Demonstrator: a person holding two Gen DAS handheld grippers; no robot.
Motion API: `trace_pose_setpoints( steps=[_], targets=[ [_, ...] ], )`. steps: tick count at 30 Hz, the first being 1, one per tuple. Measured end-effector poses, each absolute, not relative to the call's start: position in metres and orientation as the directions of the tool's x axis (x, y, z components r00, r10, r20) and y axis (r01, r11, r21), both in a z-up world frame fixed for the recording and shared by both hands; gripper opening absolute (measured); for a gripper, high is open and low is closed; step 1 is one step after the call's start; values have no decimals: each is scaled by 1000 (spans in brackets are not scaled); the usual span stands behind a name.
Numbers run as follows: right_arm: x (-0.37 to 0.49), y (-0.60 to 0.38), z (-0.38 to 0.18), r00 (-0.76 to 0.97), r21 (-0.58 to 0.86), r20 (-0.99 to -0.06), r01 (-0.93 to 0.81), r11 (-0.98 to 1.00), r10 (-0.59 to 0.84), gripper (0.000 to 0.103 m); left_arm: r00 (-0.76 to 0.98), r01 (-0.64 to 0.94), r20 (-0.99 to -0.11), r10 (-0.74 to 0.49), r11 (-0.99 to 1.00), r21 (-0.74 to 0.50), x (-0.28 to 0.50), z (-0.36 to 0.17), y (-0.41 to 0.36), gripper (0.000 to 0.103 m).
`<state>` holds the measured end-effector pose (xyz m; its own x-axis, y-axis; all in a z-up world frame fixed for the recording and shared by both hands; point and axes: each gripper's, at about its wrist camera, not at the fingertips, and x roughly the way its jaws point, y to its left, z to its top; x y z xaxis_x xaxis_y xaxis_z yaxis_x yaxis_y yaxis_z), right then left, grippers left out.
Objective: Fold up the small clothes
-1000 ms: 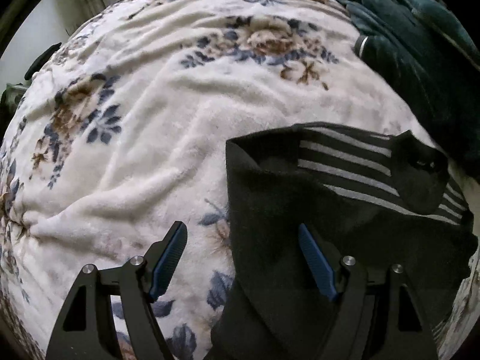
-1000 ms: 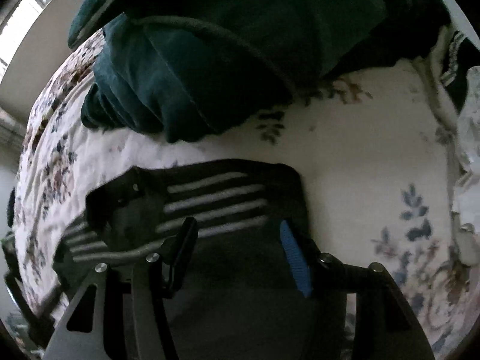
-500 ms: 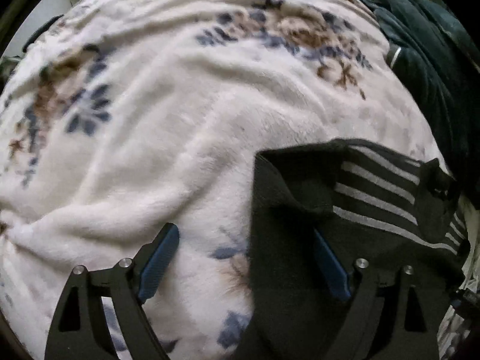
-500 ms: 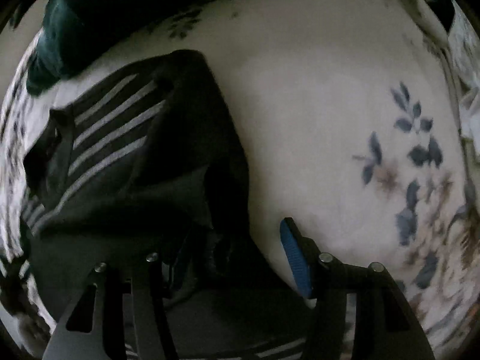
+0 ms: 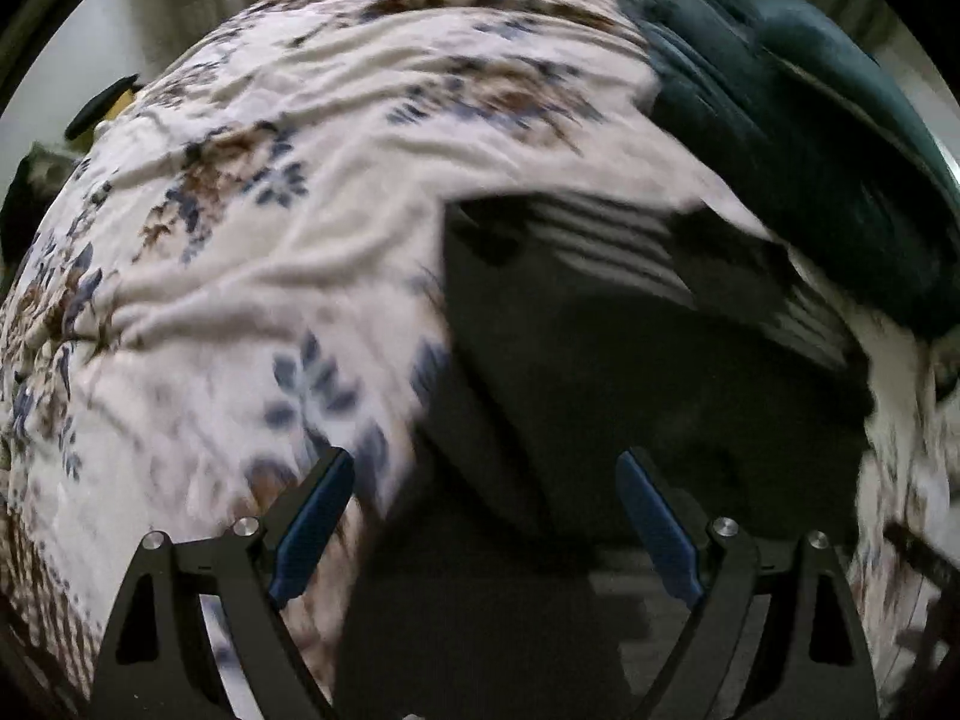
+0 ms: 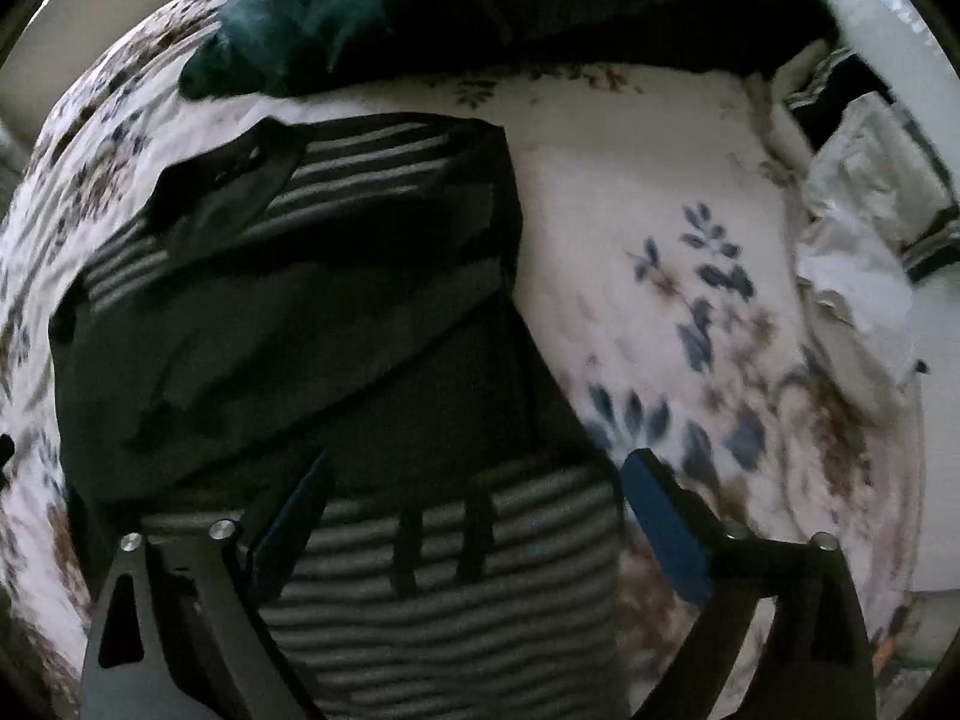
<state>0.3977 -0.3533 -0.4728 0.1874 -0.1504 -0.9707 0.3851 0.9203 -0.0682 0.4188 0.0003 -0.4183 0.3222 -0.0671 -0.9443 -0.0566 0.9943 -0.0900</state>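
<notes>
Bed edge, left: the floral blanket (image 5: 252, 276) ran bare and rumpled from the garment out to the bed's left edge, where a dark object (image 5: 99, 108) sat at the rim.
Left claw (image 5: 483, 516): jaws stood apart, gripping nothing; it hung low over the garment's left border, one blue pad (image 5: 312, 519) over blanket, the other over dark cloth.
Garment: the black striped garment (image 6: 288, 300) lay on the blanket near the middle of the bed, partly folded, a plain black layer lying across its middle; grey stripes showed at its far end and near end. Its long axis ran away from the cameras toward the far edge.
Right claw (image 6: 474, 516): jaws were apart, clamped on nothing, poised over the striped near end (image 6: 444, 594), tips pointing along the garment.
Far edge: a dark green heap (image 6: 336, 18) lay just beyond the garment.
Bed edge, right: open flowered blanket, then crumpled pale fabric (image 6: 864, 210) at the right edge.
</notes>
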Motion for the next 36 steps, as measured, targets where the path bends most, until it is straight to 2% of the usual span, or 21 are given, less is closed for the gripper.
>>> trace_pose_setpoints(
  steps=[5, 10, 15, 19, 22, 26, 30, 36],
  targets=[
    [363, -331, -435, 238, -99, -951, 374, 922, -199, 101, 317, 8, -947, -52, 999, -52, 382, -398, -38, 89],
    [343, -325, -403, 297, -94, -934, 325, 941, -196, 101, 355, -23, -935, -13, 999, -23, 359, -369, -65, 89],
    [329, -350, -393, 342, 54, -939, 252, 966, -37, 101, 379, -82, -923, 68, 996, 40, 327, -348, -108, 89],
    [316, -400, -398, 304, 243, -936, 197, 950, 176, 101, 352, -120, -932, 83, 992, 43, 293, -351, -154, 89],
    [304, -452, -415, 236, 375, -916, 213, 902, 325, 101, 307, -112, -950, 56, 993, 22, 263, -372, -196, 89],
    [291, -522, -454, 141, 468, -884, 281, 838, 446, 101, 171, -48, -985, -16, 999, -25, 211, -428, -262, 89],
    [294, -577, -494, 76, 510, -852, 342, 789, 518, 101, 30, 49, -999, -16, 999, -15, 160, -486, -325, 89],
    [339, -593, -534, 54, 594, -790, 318, 739, 611, 101, -52, 58, -999, -1, 998, -4, 136, -539, -351, 89]
  ],
)
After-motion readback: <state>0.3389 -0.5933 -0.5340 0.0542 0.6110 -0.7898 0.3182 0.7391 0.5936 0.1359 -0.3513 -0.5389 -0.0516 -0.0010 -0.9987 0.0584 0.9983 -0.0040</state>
